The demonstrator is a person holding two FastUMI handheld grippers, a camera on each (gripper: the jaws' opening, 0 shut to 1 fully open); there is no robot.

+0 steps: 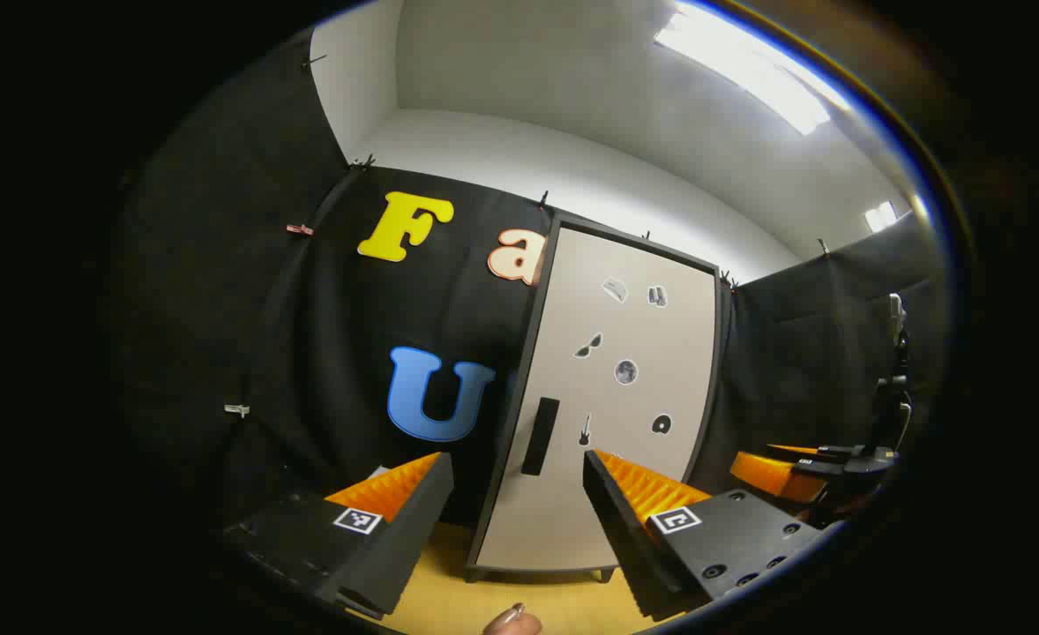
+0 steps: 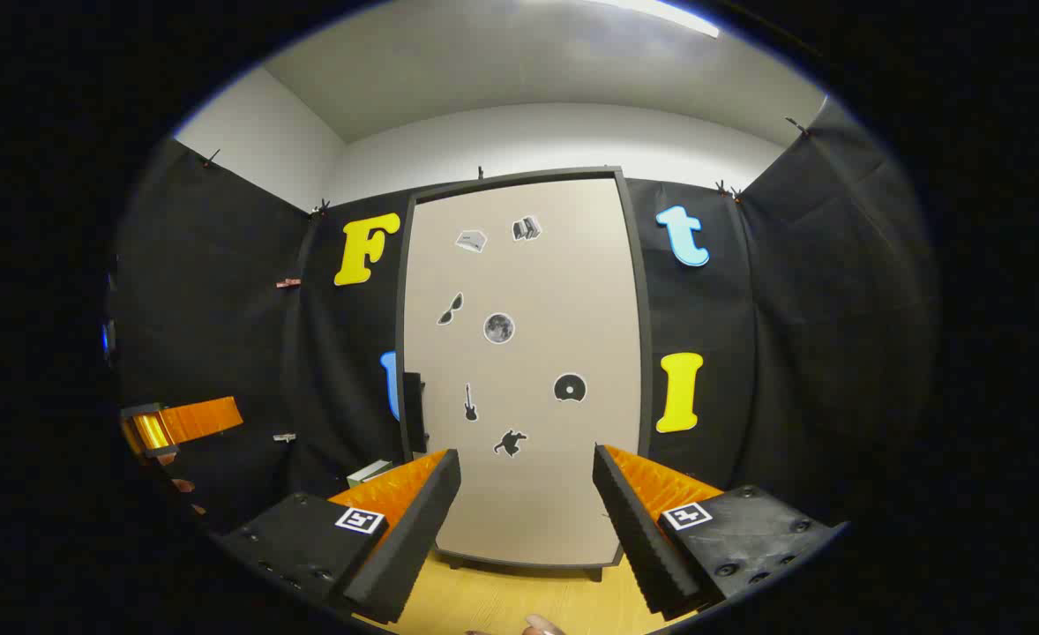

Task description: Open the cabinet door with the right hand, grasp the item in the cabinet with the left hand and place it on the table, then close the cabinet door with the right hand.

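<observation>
Pale beige and framed in dark trim, the cabinet door (image 2: 519, 370) stood shut as you faced it, its dark handle (image 2: 413, 411) on the left edge as the right gripper view showed it. The item you were after sat out of sight behind that door, so what it was could not be told.

Your right gripper (image 2: 526, 494) hung short of the door with its jaws wide and holding nothing. Your left gripper (image 1: 518, 498) was just as wide and just as empty, angled toward the handle (image 1: 540, 436) side.

The likeliest trouble was crowding. You had to reach the right gripper across to a handle on the far side, where the left one already waited (image 2: 186, 422); the two could knock together, or the door could swing into the left gripper as it opened. A shallow bite on that slim handle might also slip off, and a hard tug could shift the cabinet on its short feet.

Bare wooden worktop (image 2: 502, 600) lay in front of the cabinet, room enough to set something down. The black cloth wall (image 2: 793, 353) closed in tight on both sides of the cabinet.
</observation>
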